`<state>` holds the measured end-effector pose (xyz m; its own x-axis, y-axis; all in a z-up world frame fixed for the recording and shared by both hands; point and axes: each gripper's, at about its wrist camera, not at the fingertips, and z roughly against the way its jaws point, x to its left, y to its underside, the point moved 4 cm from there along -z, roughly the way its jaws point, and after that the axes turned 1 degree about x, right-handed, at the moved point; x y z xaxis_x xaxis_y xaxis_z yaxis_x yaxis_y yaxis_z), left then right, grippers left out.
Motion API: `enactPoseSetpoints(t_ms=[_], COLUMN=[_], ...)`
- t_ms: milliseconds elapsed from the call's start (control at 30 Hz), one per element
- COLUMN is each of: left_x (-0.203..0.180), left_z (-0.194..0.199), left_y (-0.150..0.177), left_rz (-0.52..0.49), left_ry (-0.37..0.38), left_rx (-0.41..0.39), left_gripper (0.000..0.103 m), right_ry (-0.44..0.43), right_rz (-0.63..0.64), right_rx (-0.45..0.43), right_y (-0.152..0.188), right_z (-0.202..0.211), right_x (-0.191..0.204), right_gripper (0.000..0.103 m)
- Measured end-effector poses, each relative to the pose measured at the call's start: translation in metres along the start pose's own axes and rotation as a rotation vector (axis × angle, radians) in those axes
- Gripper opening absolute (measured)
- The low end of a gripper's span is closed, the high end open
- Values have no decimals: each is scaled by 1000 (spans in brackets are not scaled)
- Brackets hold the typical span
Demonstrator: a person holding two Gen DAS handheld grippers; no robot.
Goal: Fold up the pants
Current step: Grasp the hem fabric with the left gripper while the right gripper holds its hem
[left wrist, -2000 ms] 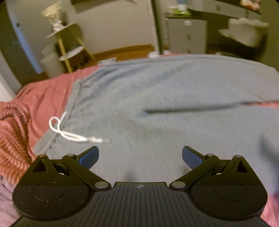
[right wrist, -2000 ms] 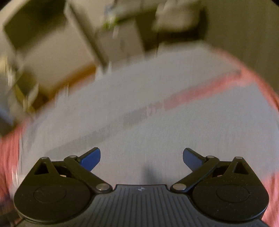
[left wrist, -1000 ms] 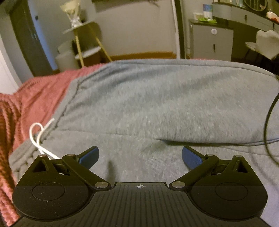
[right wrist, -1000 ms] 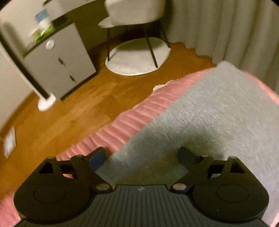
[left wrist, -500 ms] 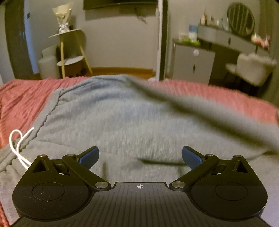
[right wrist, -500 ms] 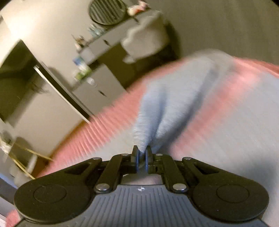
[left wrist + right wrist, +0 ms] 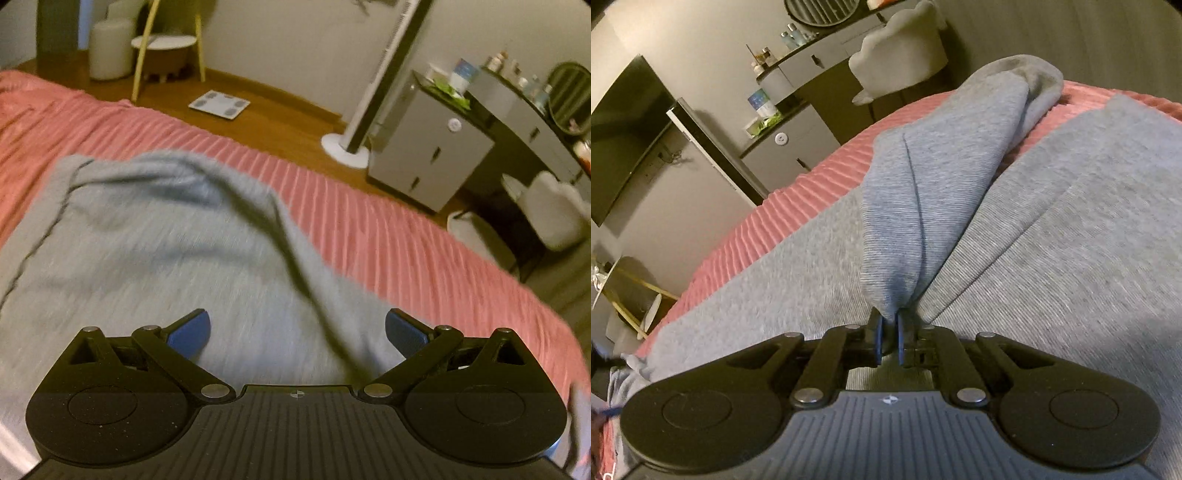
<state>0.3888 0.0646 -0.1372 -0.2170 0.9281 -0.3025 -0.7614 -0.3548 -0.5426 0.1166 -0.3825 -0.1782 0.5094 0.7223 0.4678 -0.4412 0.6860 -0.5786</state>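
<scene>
Grey sweatpants [image 7: 155, 251] lie spread on a pink ribbed bedspread [image 7: 369, 229]. My left gripper [image 7: 297, 332] is open and empty, just above the grey cloth. In the right wrist view my right gripper [image 7: 888, 341] is shut on a pinched fold of the grey pants [image 7: 923, 192]. That held cloth is lifted and stretches away from the fingers over the rest of the pants [image 7: 1089, 258]. The far end of the held part droops onto the bedspread [image 7: 798, 206].
The bed edge runs across the left wrist view, with wood floor [image 7: 280, 122] beyond. On the floor stand a tower fan [image 7: 373, 92], a grey cabinet [image 7: 432, 162], a bathroom scale [image 7: 219, 103] and a white chair [image 7: 554, 210].
My right gripper closed on the edge of the pants and lifted it, pulling cloth over the rest. My left gripper tilted and shifted right, staying open; the white drawstring left its view.
</scene>
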Motion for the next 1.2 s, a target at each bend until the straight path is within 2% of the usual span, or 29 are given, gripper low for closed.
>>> enactPoseSetpoints(t_ms=[100, 167, 233, 300, 333, 367, 400, 433, 567, 667, 867, 1067, 1200], left_x=[4, 3, 0, -1, -1, -2, 2, 4, 15, 24, 45, 66, 96], left_z=[-23, -35, -46, -55, -57, -61, -62, -65, -47, -16, 51, 128, 161], left_y=[-21, -28, -34, -38, -39, -41, -36, -35, -29, -18, 13, 64, 113], left_rz=[64, 75, 75, 74, 72, 71, 79, 93, 127, 126, 141, 104, 138], left_ry=[-36, -69, -69, -51, -41, -26, -22, -20, 25, 57, 142, 228, 273], left_rx=[7, 12, 42, 61, 62, 74, 97, 118, 73, 34, 24, -9, 5], left_gripper=[98, 80, 78, 70, 52, 29, 15, 10, 7, 7, 7, 7, 7], right_ry=[-4, -10, -13, -13, -12, -12, -11, -12, -38, -80, -141, -223, -205], right_rz=[21, 21, 19, 21, 21, 22, 27, 30, 16, -48, -109, -142, -101], right_rx=[-8, -12, -16, -17, -18, -19, -20, -20, -18, -18, -60, -147, -138], right_y=[2, 3, 3, 2, 2, 2, 2, 2, -1, -4, -13, -28, -19], right_z=[3, 3, 4, 3, 3, 3, 3, 2, 2, 3, 26, 103, 160], right_x=[0, -1, -1, 0, 0, 0, 0, 1, -1, -9, -13, -16, -43], right_gripper=[6, 6, 6, 6, 6, 6, 6, 6, 7, 6, 3, 3, 3])
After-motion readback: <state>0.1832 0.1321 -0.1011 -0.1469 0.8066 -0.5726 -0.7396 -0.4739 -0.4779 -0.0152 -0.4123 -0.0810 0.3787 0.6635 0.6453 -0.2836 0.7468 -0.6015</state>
